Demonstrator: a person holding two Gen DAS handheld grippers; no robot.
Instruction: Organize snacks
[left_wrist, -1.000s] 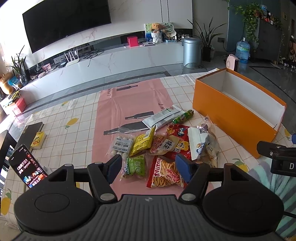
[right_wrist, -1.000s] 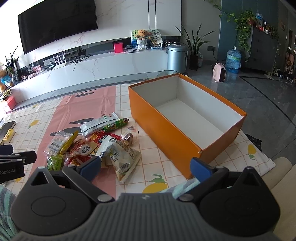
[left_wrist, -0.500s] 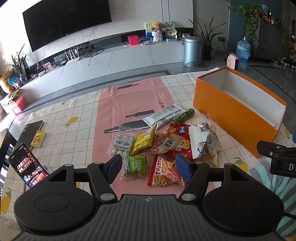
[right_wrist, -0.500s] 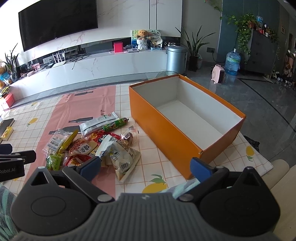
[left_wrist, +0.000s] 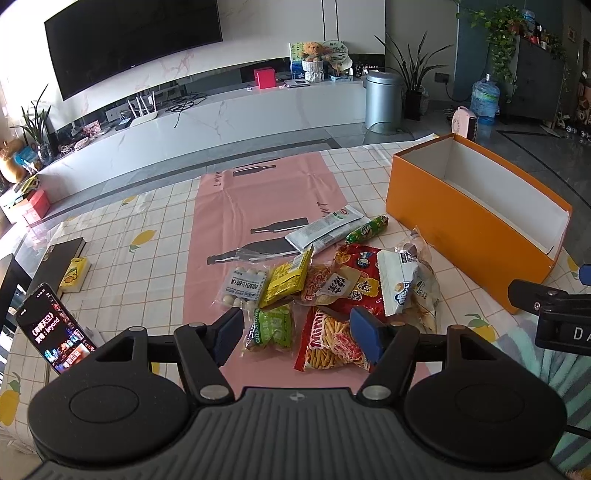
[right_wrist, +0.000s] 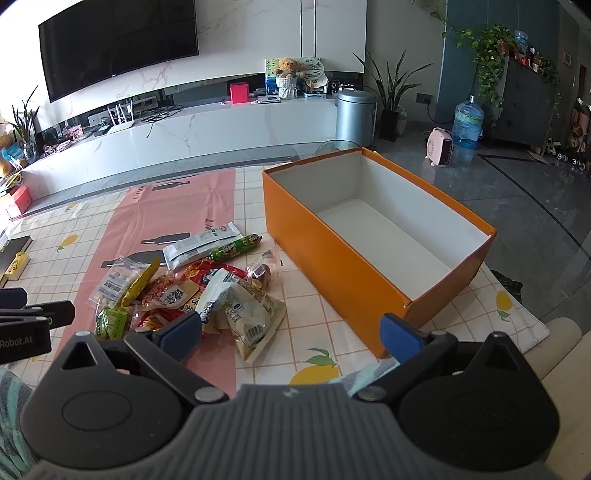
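The snacks are light, crinkly and slippery; a packet is best pinched at its sealed edge. Both jaws are held open, empty.

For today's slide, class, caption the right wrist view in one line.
Open right gripper faces an empty orange box beside a pile of snack packets.

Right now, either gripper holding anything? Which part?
Nothing held. The left gripper and right gripper are both open, hovering above the snack packets; the orange cardboard box holds nothing.
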